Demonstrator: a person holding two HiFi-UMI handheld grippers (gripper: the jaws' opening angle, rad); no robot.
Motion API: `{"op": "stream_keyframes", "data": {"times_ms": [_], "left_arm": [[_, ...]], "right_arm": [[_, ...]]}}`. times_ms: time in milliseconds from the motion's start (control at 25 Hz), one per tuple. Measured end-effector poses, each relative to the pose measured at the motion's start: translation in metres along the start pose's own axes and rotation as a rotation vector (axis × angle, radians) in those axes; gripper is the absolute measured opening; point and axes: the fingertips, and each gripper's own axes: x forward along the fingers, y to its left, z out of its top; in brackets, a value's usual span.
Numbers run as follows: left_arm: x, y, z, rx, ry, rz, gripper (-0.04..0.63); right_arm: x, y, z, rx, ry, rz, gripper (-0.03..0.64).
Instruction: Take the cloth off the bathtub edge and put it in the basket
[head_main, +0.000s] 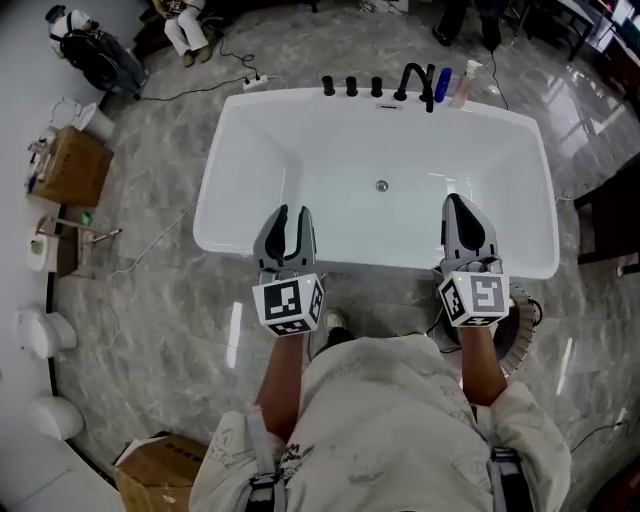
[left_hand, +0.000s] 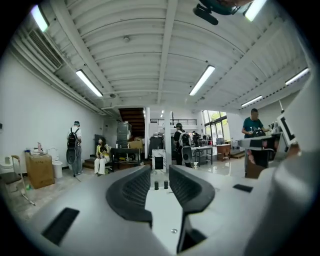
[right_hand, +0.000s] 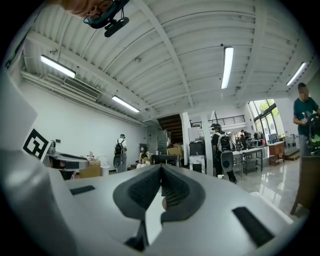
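Observation:
The white bathtub (head_main: 230, 245) lies ahead of me in the head view, and no cloth shows on its rim or in any view. My left gripper (head_main: 291, 212) hovers over the near rim at the left. Its jaws stand a little apart with nothing between them, as the left gripper view (left_hand: 159, 172) confirms. My right gripper (head_main: 456, 202) hovers over the near rim at the right. In the right gripper view (right_hand: 161, 167) its tips meet, shut on nothing. A round ribbed basket (head_main: 524, 322) peeks out behind my right forearm, its inside hidden. Both gripper views look level across the room.
A black faucet (head_main: 415, 80) and bottles (head_main: 462, 82) stand on the tub's far rim. Cardboard boxes (head_main: 70, 165) and white fixtures (head_main: 40, 330) line the left wall. Another box (head_main: 160, 470) sits near my left foot. People stand in the room beyond (left_hand: 75, 145).

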Motion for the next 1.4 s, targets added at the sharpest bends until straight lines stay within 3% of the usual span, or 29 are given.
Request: {"op": "stream_keyframes", "data": {"times_ms": [280, 520, 1400], "left_arm": [[-0.013, 0.022, 0.039, 0.122, -0.082, 0.023, 0.066], [-0.021, 0.04, 0.051, 0.116, -0.121, 0.004, 0.005], [-0.03, 0.091, 0.032, 0.029, -0.117, 0.029, 0.005]], "right_arm": [[0.025, 0.031, 0.021, -0.013, -0.053, 0.01, -0.011], [0.035, 0.057, 0.026, -0.011, -0.077, 0.016, -0.011], [0.042, 0.103, 0.022, -0.084, -0.041, 0.012, -0.011]]}}
